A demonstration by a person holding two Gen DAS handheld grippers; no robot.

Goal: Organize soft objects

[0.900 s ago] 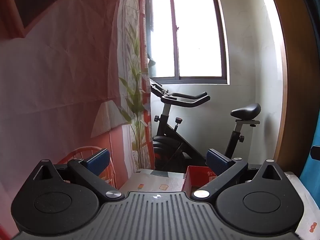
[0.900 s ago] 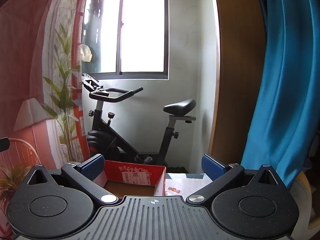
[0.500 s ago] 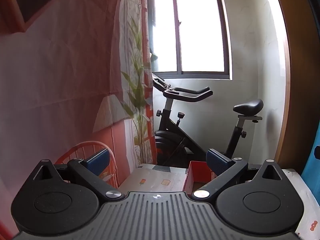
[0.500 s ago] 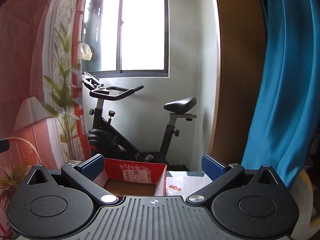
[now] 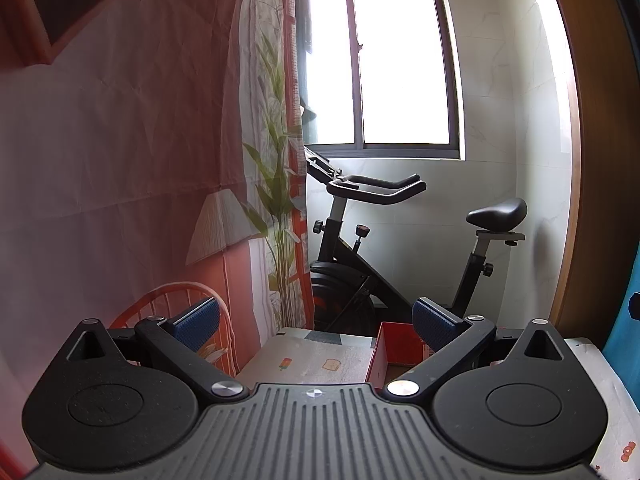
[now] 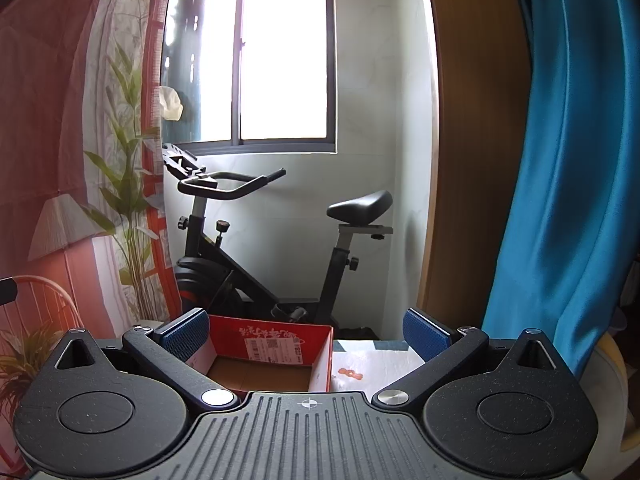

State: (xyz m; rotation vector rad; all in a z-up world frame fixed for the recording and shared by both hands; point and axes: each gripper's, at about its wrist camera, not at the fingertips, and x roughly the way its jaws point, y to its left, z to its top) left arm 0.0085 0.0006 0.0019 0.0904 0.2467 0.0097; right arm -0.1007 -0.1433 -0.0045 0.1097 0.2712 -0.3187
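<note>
My left gripper (image 5: 316,320) is open and empty, held above a table with a patterned cloth (image 5: 308,360). A red cardboard box (image 5: 392,348) stands on the table just inside its right finger. My right gripper (image 6: 306,330) is open and empty. The same red box (image 6: 272,340) sits open between and beyond its fingers, brown inside, with nothing showing in the visible part. No soft object is in view.
A black exercise bike (image 5: 380,240) (image 6: 248,248) stands under the window beyond the table. A printed pink wall hanging (image 5: 120,160) is on the left, a blue curtain (image 6: 568,160) and a wooden door frame (image 6: 468,140) on the right.
Both views have tilted down and shifted slightly, so a little more of the table and the red box shows. Both grippers stay open.
</note>
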